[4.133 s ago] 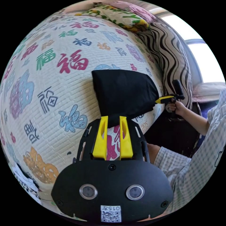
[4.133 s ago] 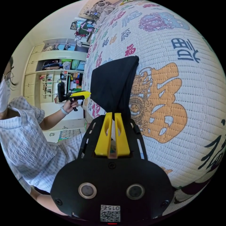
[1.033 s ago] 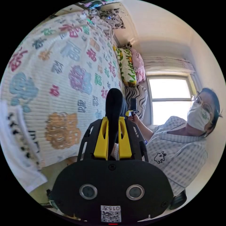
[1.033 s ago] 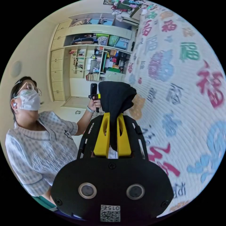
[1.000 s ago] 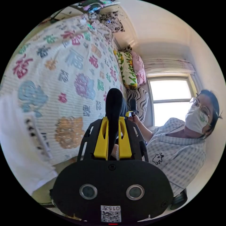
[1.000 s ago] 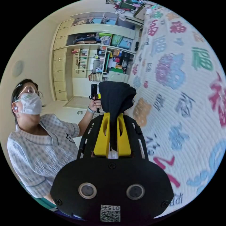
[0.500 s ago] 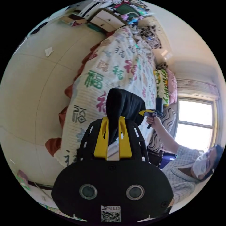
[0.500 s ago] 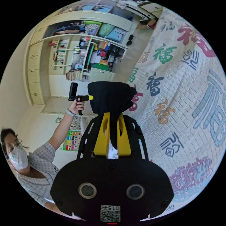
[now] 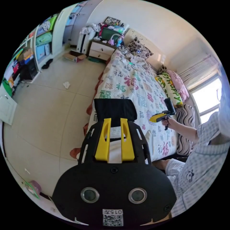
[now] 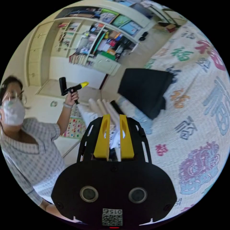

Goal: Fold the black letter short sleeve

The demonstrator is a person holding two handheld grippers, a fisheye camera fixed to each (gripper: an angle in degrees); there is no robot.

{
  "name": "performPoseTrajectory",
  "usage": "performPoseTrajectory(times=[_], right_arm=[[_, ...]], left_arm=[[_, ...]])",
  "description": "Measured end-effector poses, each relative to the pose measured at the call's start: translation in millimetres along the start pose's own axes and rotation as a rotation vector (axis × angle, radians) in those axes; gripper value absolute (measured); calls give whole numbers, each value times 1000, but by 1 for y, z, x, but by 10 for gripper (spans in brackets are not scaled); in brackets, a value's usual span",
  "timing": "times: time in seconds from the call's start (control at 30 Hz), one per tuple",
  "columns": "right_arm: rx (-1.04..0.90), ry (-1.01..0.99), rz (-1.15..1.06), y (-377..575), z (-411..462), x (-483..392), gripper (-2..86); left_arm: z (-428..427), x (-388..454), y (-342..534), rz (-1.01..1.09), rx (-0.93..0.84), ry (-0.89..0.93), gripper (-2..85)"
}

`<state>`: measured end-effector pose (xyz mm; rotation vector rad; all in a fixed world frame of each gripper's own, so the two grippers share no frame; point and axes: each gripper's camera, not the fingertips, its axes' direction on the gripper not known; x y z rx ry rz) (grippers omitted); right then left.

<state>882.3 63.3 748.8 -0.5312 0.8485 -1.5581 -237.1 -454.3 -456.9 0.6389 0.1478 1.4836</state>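
Note:
The black short sleeve lies folded into a rectangle on a stack of folded clothes at the corner of the bed. In the left gripper view the same black short sleeve sits just beyond my left gripper, whose jaws stand apart with nothing pinched. My right gripper is open and empty too, hanging short of the stack. The left gripper is raised in a hand away from the shirt. The right gripper hovers over the bed.
The bed has a cover printed with coloured characters, with pillows at its head. A nightstand stands by the wall and open shelving across the tiled floor. The person stands at the bedside.
Both grippers have let go of the black short sleeve, which now rests on the stack of clothes. Both hands have pulled back and up from it.

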Motion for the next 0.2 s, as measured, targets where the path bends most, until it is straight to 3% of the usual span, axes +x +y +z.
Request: performPoseTrajectory(times=[0.13, 0.2], right_arm=[[-114, -63, -88, 25, 48, -57, 76], [-127, -41, -102, 32, 69, -73, 80]], left_arm=[[-62, 37, 106, -62, 242, -294, 64], [-67, 37, 151, -185, 338, -329, 65]])
